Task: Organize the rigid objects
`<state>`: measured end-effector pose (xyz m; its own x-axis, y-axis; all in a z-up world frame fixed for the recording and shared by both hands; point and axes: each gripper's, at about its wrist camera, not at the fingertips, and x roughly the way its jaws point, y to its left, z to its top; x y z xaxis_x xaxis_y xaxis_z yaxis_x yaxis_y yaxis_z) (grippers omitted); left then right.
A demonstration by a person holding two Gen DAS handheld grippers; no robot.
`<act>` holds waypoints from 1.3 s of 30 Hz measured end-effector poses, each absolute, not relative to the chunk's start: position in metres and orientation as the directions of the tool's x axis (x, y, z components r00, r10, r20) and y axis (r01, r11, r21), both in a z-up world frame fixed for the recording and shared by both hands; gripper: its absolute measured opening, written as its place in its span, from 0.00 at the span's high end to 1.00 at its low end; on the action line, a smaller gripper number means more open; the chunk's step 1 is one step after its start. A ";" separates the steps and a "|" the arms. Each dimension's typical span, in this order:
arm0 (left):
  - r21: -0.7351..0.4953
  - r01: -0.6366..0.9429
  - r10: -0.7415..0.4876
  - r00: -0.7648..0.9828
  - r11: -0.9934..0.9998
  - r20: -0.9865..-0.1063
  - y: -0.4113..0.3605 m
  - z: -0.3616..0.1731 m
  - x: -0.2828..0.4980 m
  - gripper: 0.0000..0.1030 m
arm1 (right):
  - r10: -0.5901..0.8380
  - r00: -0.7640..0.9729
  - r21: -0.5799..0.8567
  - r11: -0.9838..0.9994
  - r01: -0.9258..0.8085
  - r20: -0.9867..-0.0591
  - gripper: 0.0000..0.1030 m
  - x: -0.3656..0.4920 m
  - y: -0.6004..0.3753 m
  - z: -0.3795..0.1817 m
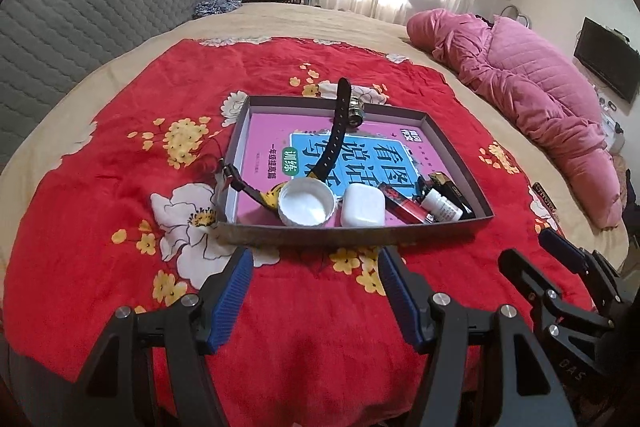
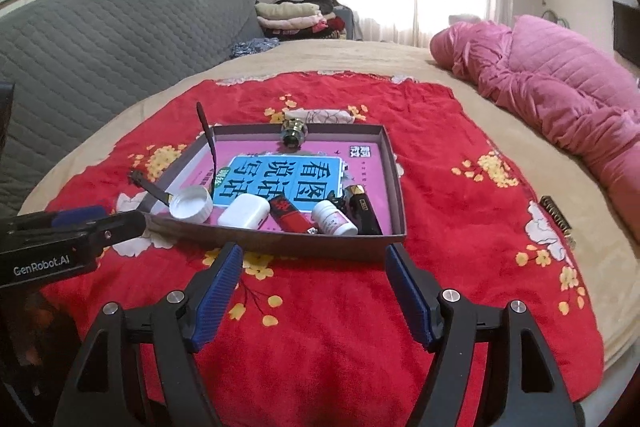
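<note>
A grey shallow tray (image 1: pixel 340 235) (image 2: pixel 320 247) lies on the red flowered cloth (image 1: pixel 100 227), with a pink book flat inside it. Along its near side lie a white cap (image 1: pixel 306 206) (image 2: pixel 191 207), a white case (image 1: pixel 363 206) (image 2: pixel 244 211), a red lighter (image 1: pixel 404 205) (image 2: pixel 289 217), a small white bottle (image 1: pixel 442 206) (image 2: pixel 334 219) and a black lighter (image 2: pixel 362 209). A black-strapped watch (image 1: pixel 334 139) leans across the tray's left side. A small brass knob (image 2: pixel 293 134) sits at the far rim. My left gripper (image 1: pixel 316 287) and right gripper (image 2: pixel 314 287) both hang open and hold nothing, just short of the tray.
A pink quilt (image 2: pixel 560 99) is heaped at the right. A grey quilted headboard (image 1: pixel 80 19) stands at the left, with folded clothes (image 2: pixel 292 17) behind. A dark comb-like thing (image 2: pixel 555 217) lies on the cloth's right edge. Each view shows the other gripper beside it.
</note>
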<state>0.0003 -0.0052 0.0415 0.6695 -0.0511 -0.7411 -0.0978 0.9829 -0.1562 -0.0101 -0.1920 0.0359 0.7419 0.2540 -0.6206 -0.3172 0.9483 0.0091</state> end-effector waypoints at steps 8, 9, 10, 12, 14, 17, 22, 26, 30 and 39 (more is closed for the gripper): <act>-0.125 -0.087 -0.040 0.646 0.988 -0.762 -0.016 0.040 -0.011 0.38 | 0.246 0.745 -0.001 0.949 -0.314 -0.620 0.27 -0.017 -0.187 0.039; -0.126 -0.088 -0.040 0.643 0.988 -0.765 -0.017 0.040 -0.012 0.38 | 0.246 0.743 0.000 0.949 -0.314 -0.622 0.27 -0.017 -0.187 0.039; -0.125 -0.091 -0.038 0.641 0.988 -0.766 -0.018 0.040 -0.014 0.38 | 0.246 0.740 0.003 0.950 -0.313 -0.626 0.27 -0.019 -0.186 0.039; -0.126 -0.095 -0.037 0.635 0.987 -0.772 -0.019 0.040 -0.017 0.38 | 0.241 0.737 0.004 0.951 -0.308 -0.632 0.27 -0.021 -0.187 0.038; -0.125 -0.093 -0.039 0.631 0.988 -0.775 -0.021 0.040 -0.019 0.38 | 0.237 0.737 -0.001 0.952 -0.307 -0.633 0.27 -0.023 -0.186 0.039; -0.117 -0.086 -0.037 0.628 0.989 -0.777 -0.024 0.040 -0.019 0.38 | 0.233 0.739 -0.007 0.952 -0.305 -0.632 0.27 -0.025 -0.186 0.039; -0.098 -0.090 -0.020 0.628 0.991 -0.778 -0.025 0.039 -0.020 0.38 | 0.226 0.727 -0.018 0.950 -0.312 -0.648 0.27 -0.025 -0.182 0.033; -0.089 -0.088 -0.014 0.628 0.992 -0.778 -0.026 0.036 -0.020 0.38 | 0.225 0.721 -0.029 0.946 -0.322 -0.655 0.27 -0.025 -0.178 0.030; -0.084 -0.086 -0.011 0.631 0.993 -0.776 -0.027 0.033 -0.019 0.38 | 0.225 0.720 -0.036 0.944 -0.327 -0.657 0.27 -0.026 -0.176 0.028; -0.050 -0.099 0.025 0.641 0.994 -0.767 -0.026 0.024 -0.017 0.38 | 0.218 0.695 -0.023 0.947 -0.319 -0.685 0.27 -0.021 -0.178 0.018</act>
